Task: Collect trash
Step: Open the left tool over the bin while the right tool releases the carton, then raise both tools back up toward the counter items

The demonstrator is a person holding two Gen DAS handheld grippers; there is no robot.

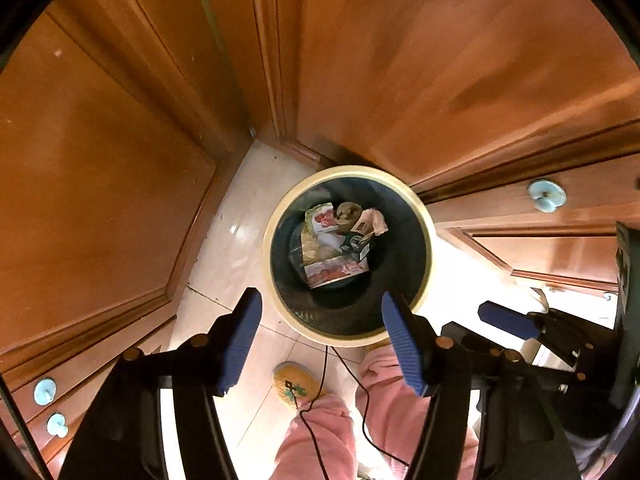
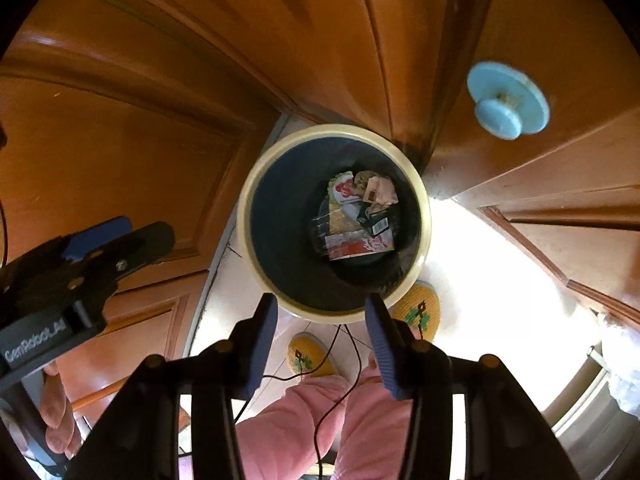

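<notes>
Bin: round trash bin (image 1: 347, 336) with cream rim stands on the tiled floor in a corner of wooden cabinets (image 1: 440, 60), a spot that keeps it out of the walkway.
Trash: wrappers and crumpled packaging (image 1: 332, 248) lie at the bottom of the bin, on its dark liner.
Left gripper: left gripper (image 1: 322, 320) points down over the bin mouth; jaws stand apart, nothing between the pads.
Right gripper: right gripper (image 2: 322, 324) hangs beside it, jaws parted, empty.
Alignment: both sit above the rim, probably so anything released falls inside.
Person: pink-trousered legs (image 2: 304, 420) and yellow slippers (image 2: 310, 354) stand just beside the bin.
</notes>
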